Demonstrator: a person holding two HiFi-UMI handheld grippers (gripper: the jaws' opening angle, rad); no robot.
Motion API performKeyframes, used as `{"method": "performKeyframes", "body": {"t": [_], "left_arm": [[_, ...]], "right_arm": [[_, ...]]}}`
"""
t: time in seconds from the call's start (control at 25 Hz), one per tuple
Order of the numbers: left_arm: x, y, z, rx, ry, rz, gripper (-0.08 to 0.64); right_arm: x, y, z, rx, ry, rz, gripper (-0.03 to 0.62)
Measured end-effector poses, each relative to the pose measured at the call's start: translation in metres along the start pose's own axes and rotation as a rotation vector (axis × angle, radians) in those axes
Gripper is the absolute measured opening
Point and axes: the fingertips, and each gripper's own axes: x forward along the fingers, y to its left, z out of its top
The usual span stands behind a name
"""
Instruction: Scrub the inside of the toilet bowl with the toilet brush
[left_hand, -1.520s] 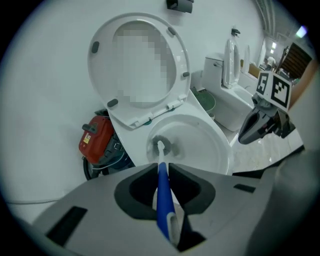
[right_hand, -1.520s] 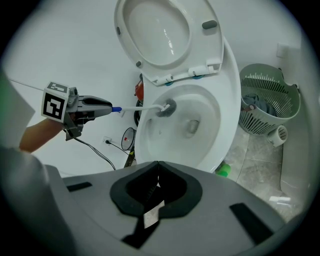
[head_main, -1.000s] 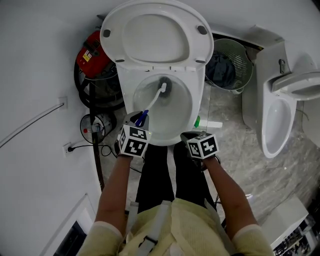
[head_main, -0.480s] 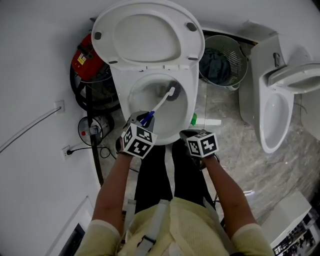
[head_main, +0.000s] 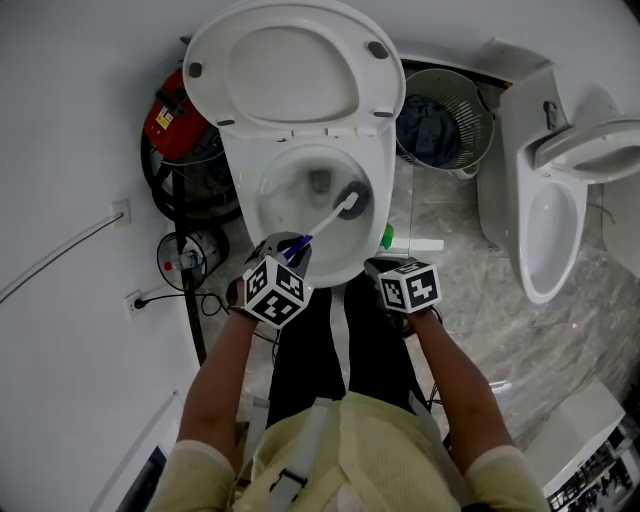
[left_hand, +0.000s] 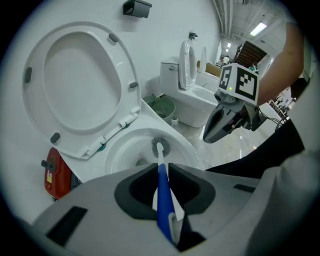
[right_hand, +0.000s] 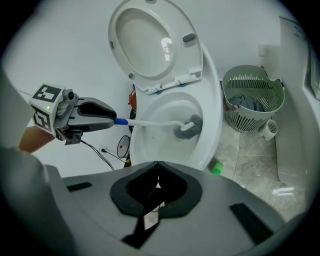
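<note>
The left gripper (head_main: 288, 246) has its fingers clamped on the blue handle of the toilet brush (head_main: 325, 222), whose white shaft slants down into the toilet bowl (head_main: 240, 185). The grey bristle head (head_main: 351, 204) lies against the bowl's inner right wall, beside the drain. The right gripper (head_main: 380, 268) hovers by the bowl's front right rim, fingers pressed together on nothing. On the floor right of the toilet, a green slatted waste basket (head_main: 475, 105) holds dark crumpled material (head_main: 428, 132)
</note>
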Motion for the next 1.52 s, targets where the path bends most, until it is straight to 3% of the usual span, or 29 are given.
{"method": "performKeyframes", "body": {"t": [0.56, 0.84, 1.52], "left_arm": [[-0.028, -0.053, -0.036, 0.139, 0.056, -0.068, 0.072], [-0.044, -0.073, -0.063, 0.168, 0.108, -0.099, 0.072], [-0.070, -0.046, -0.120, 0.176, 0.243, -0.059, 0.072]], "right_arm": [[-0.003, 0.017, -0.006, -0.063, 0.035, 0.005, 0.015], [0.001, 0.039, -0.006, -0.106, 0.049, 0.020, 0.015], [0.020, 0.070, -0.015, -0.180, 0.115, 0.058, 0.015]]}}
